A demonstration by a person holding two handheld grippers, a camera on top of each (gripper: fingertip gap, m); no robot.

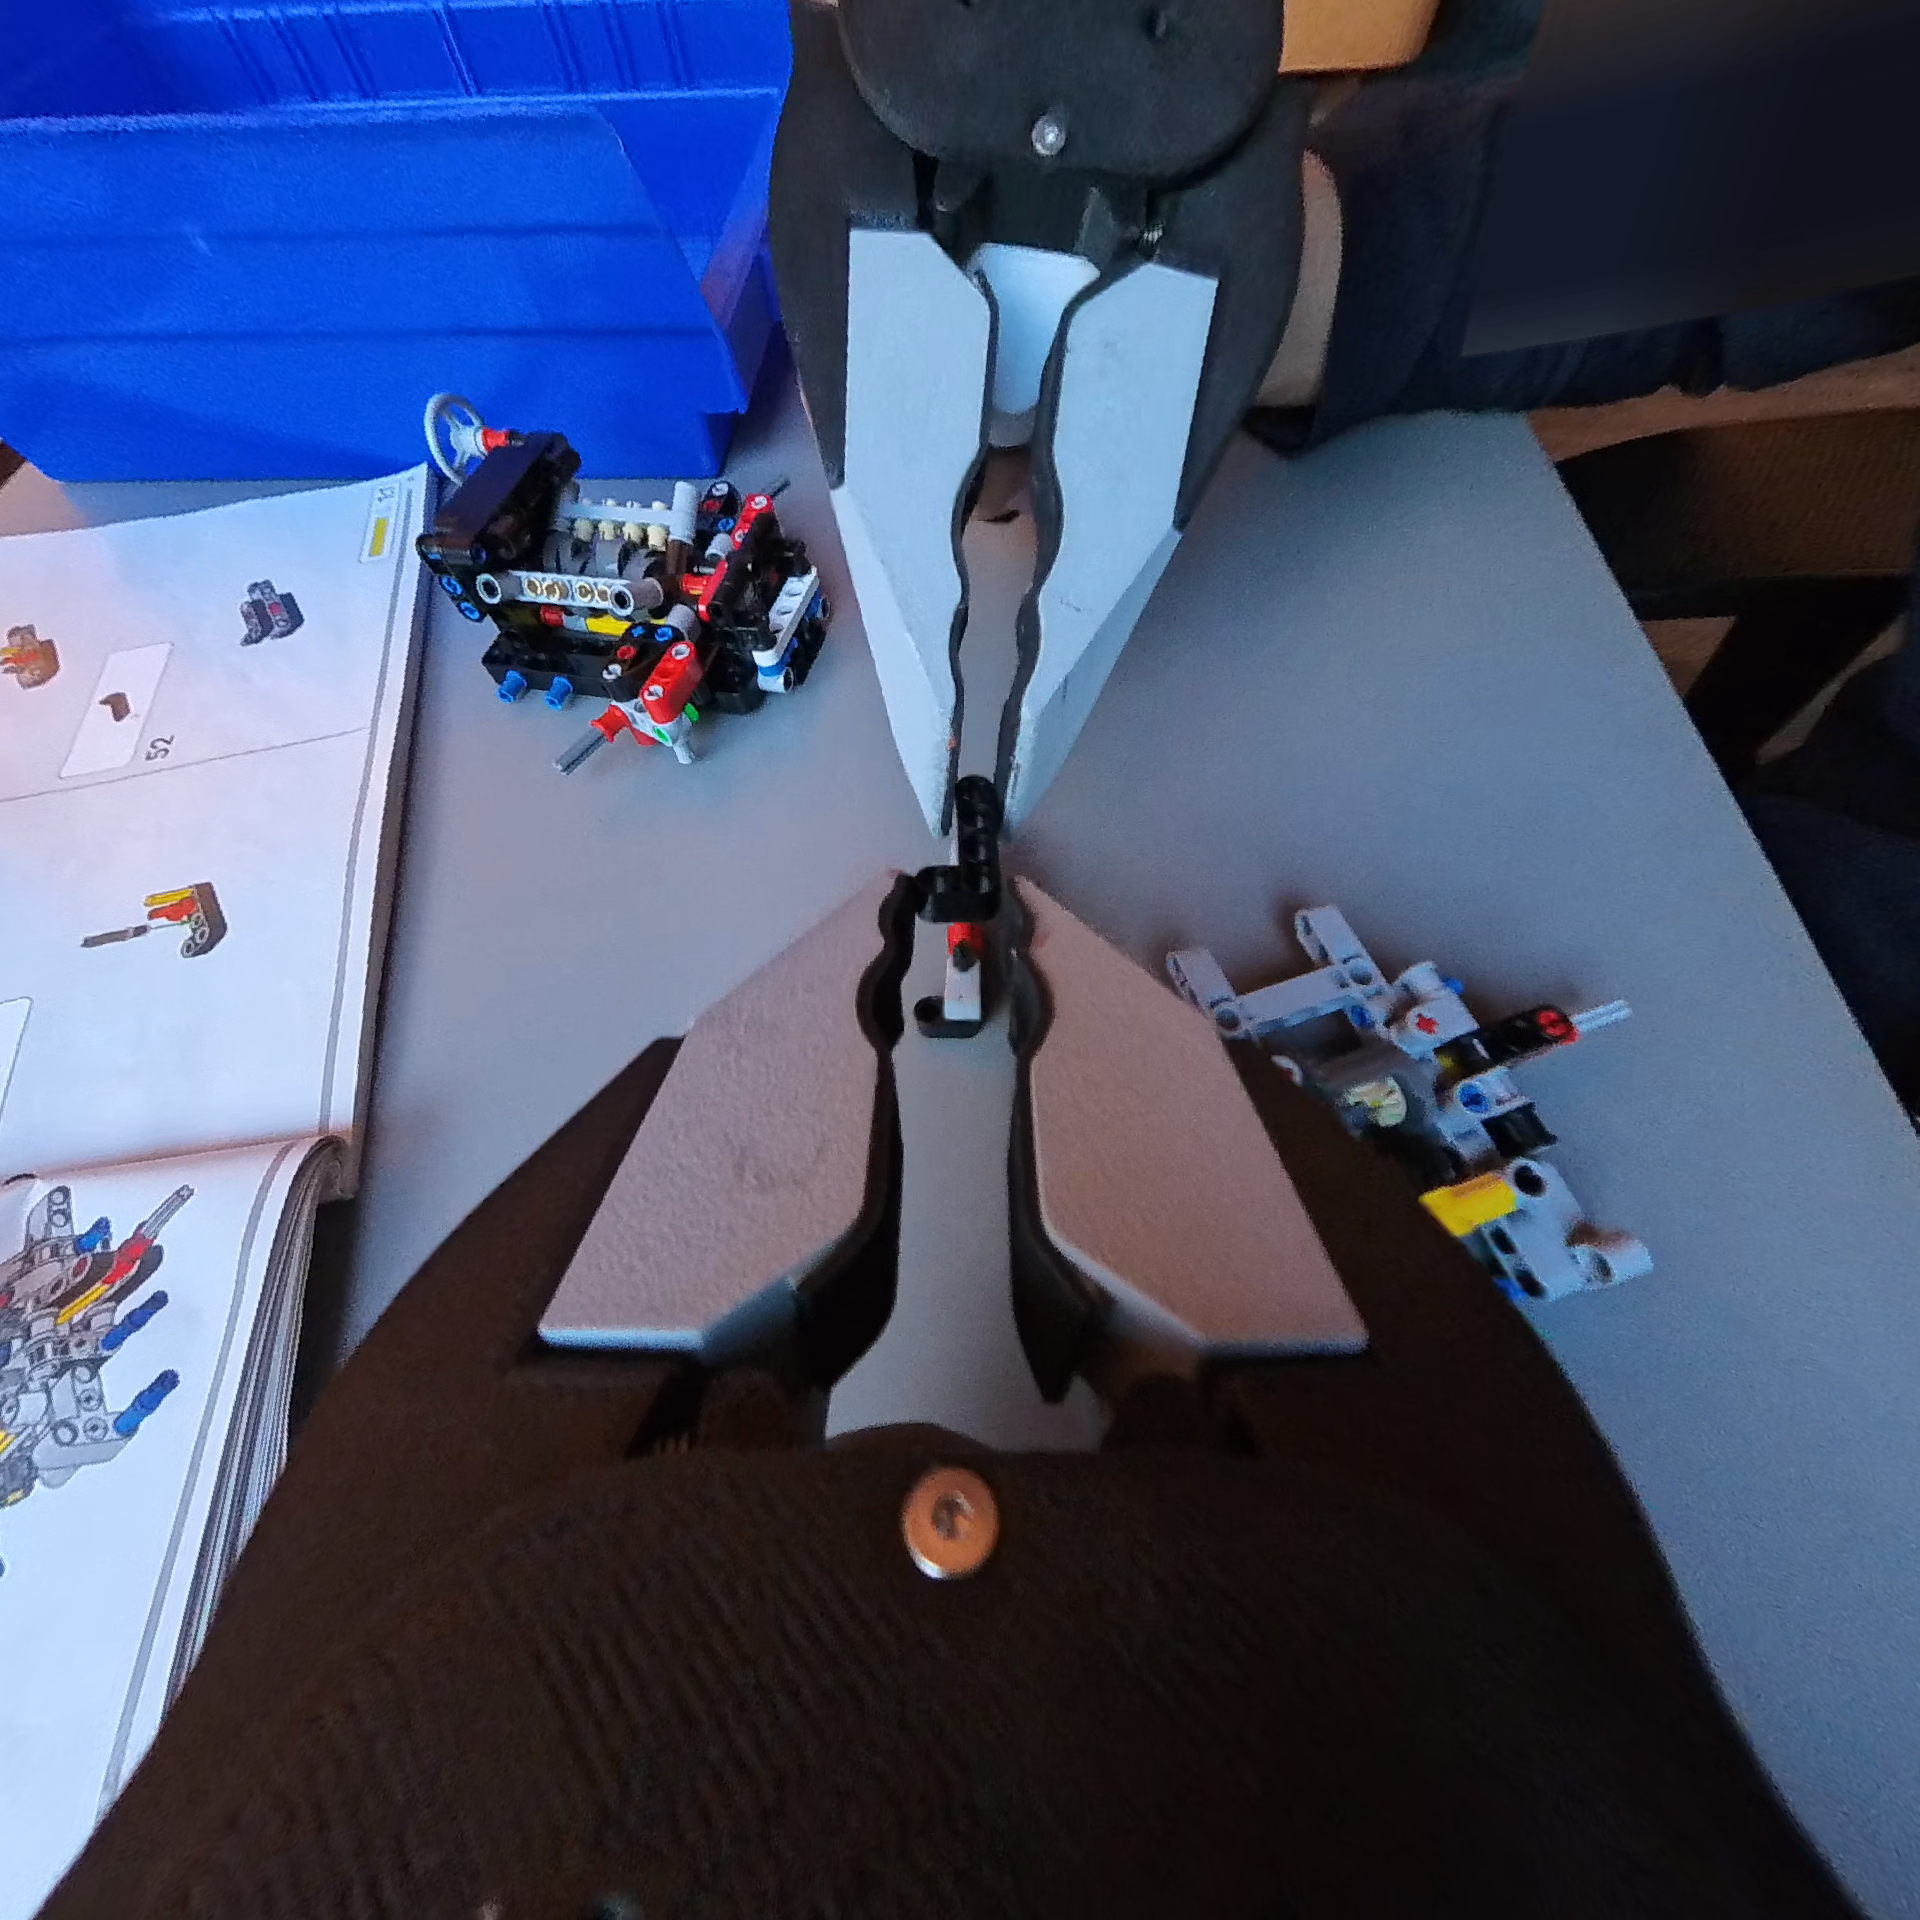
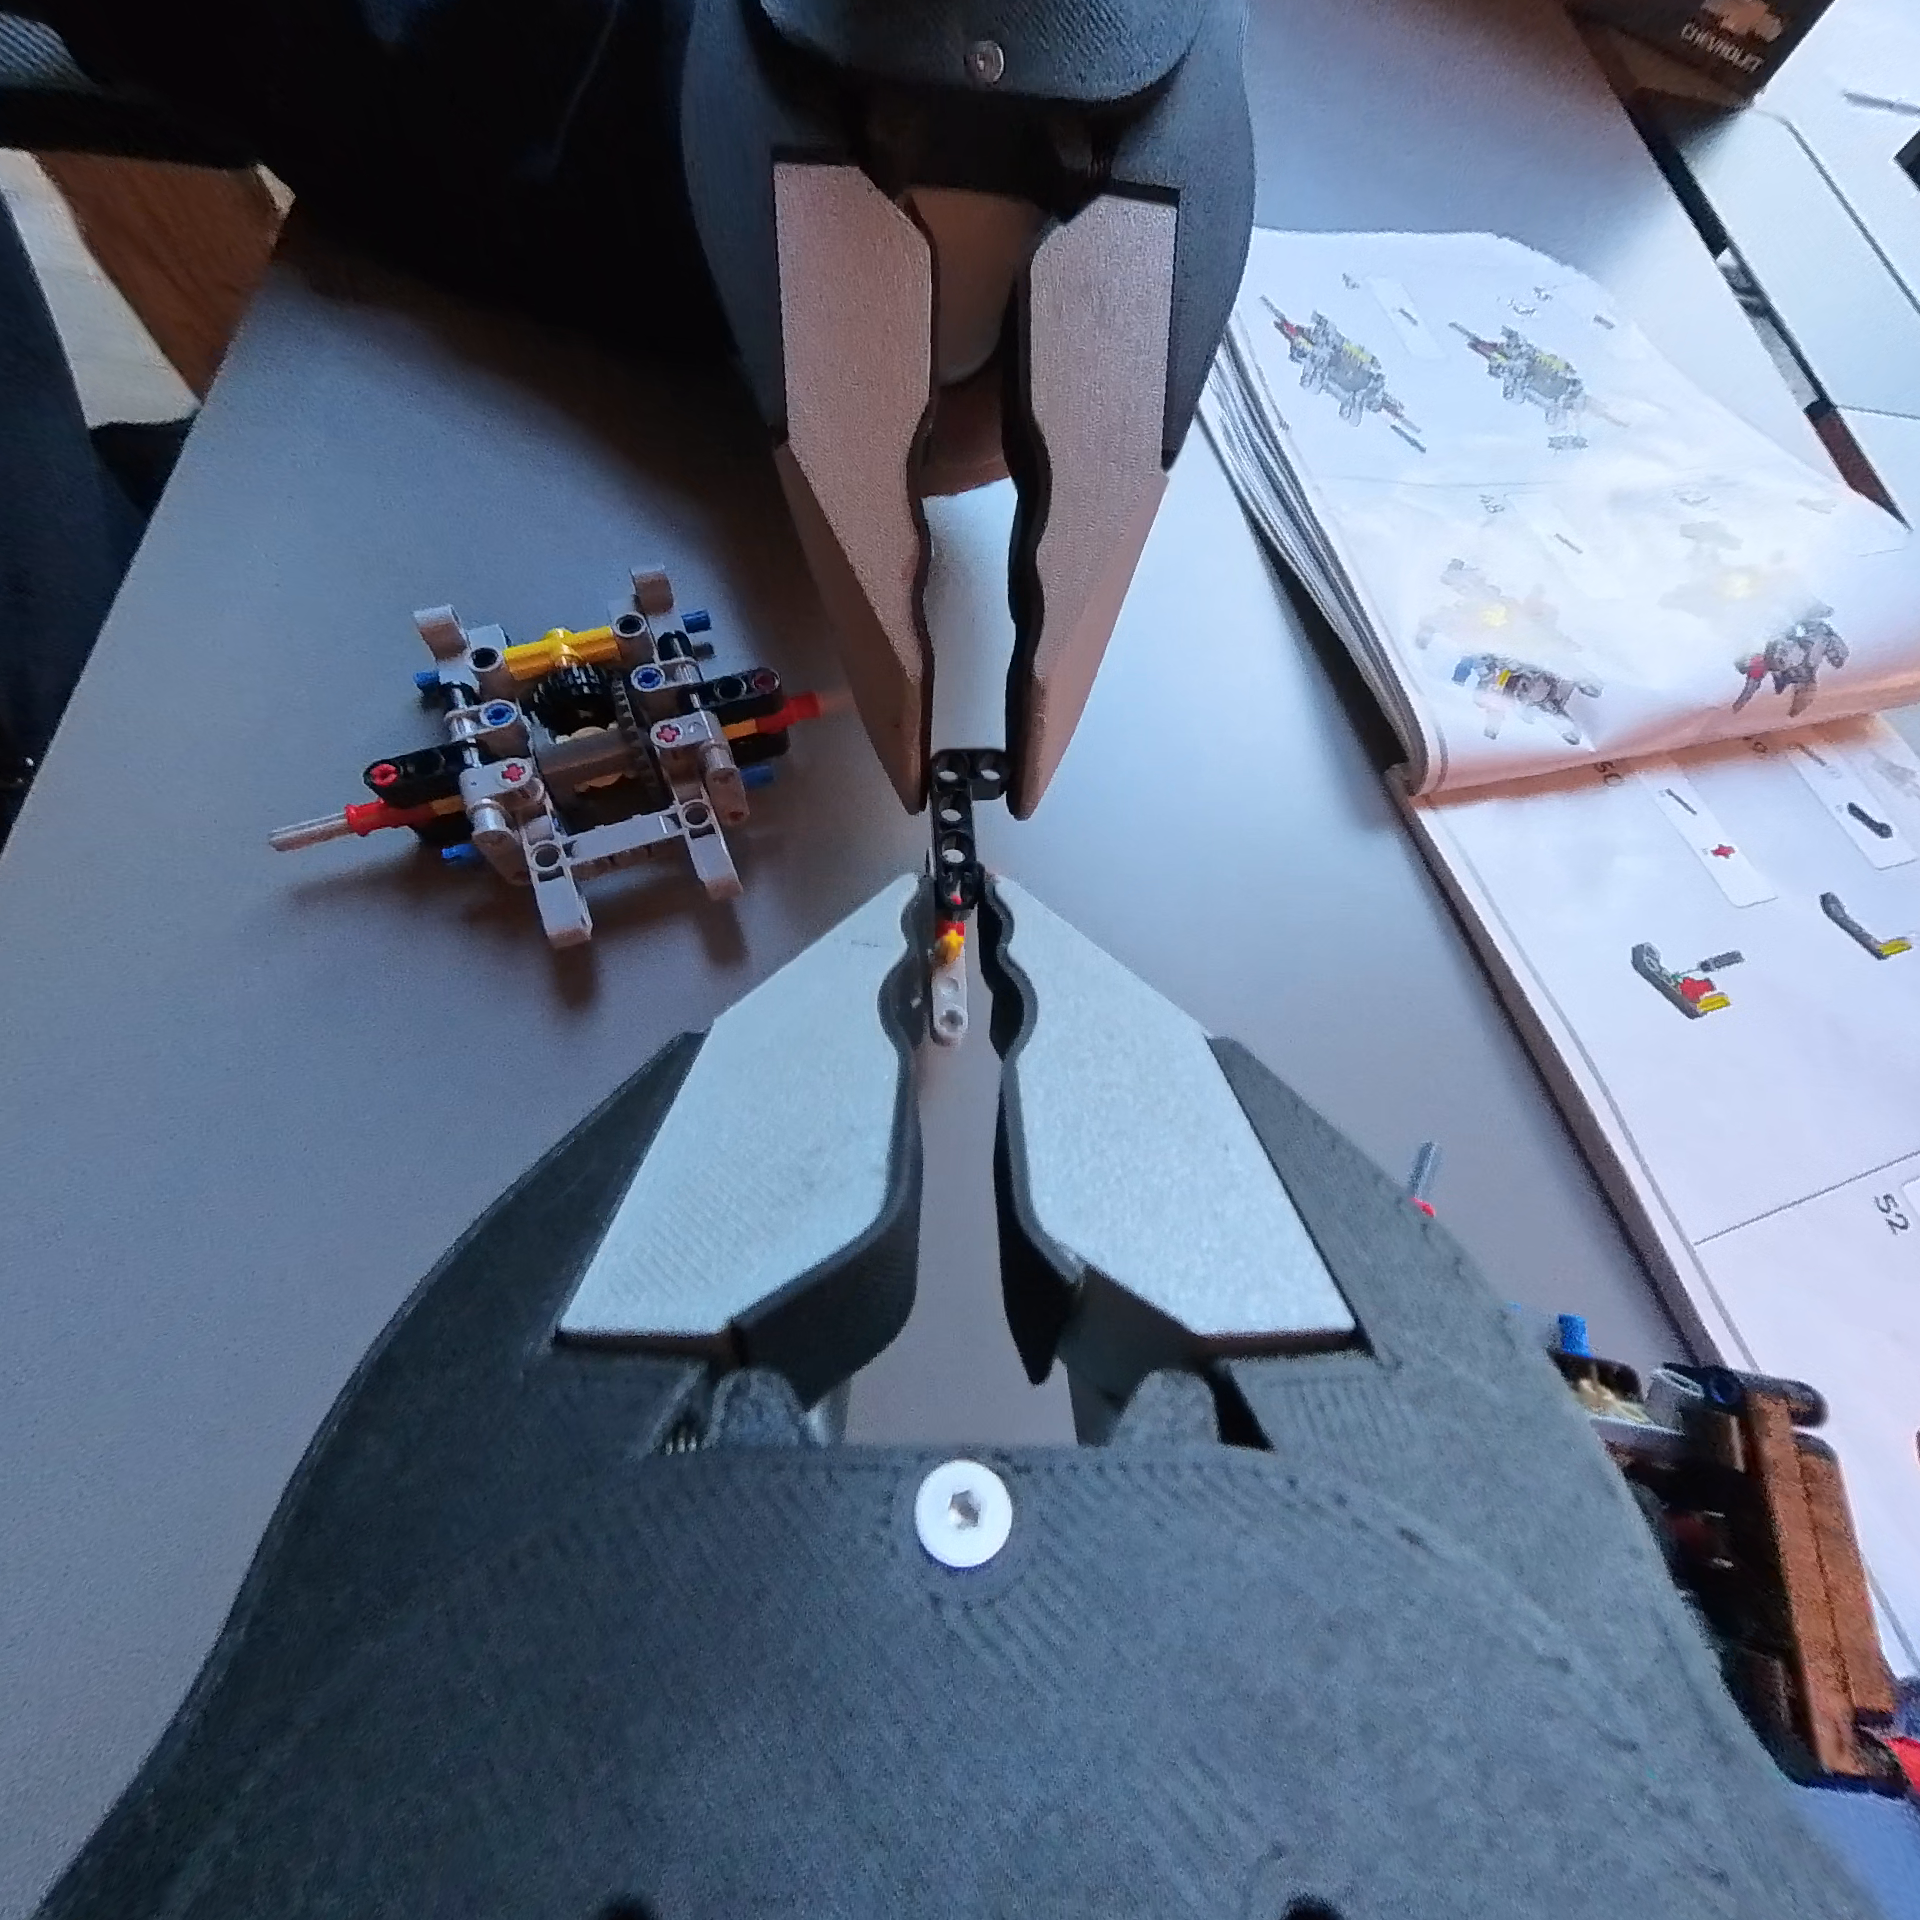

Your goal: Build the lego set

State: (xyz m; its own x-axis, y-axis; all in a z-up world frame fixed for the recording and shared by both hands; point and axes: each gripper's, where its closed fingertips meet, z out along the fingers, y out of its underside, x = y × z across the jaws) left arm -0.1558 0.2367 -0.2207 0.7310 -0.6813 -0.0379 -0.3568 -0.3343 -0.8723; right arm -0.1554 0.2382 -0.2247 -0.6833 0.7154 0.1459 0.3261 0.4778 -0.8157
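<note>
Both tools are pinching the same little piece, nose to nose over the grey bench (image 1: 1351, 665). It's a black L-shaped beam (image 1: 971, 852) with holes along it, plus a small red and white bit stuck on its short end.

The left tool (image 1: 961, 894), the one with the tan fingers (image 1: 800, 1081), comes in from 6 o'clock in its own view. Its jaws stand narrow and clamp the short leg of the beam, with the red and white bit sitting back between the fingers. The right tool (image 2: 958, 894), with light grey fingers (image 2: 790, 1122), has its jaws almost together, gripping the far end of the long leg. In the left view it shows as the tool reaching down from 12 o'clock.

Around them in the left view: a black and red brick-built assembly (image 1: 623, 603) at 10 o'clock, a grey brick-built frame (image 1: 1455, 1091) at 3 o'clock just beside the left tool, an open instruction booklet (image 1: 187, 831) at 9 o'clock and a blue bin (image 1: 364, 260) at 11 o'clock.
</note>
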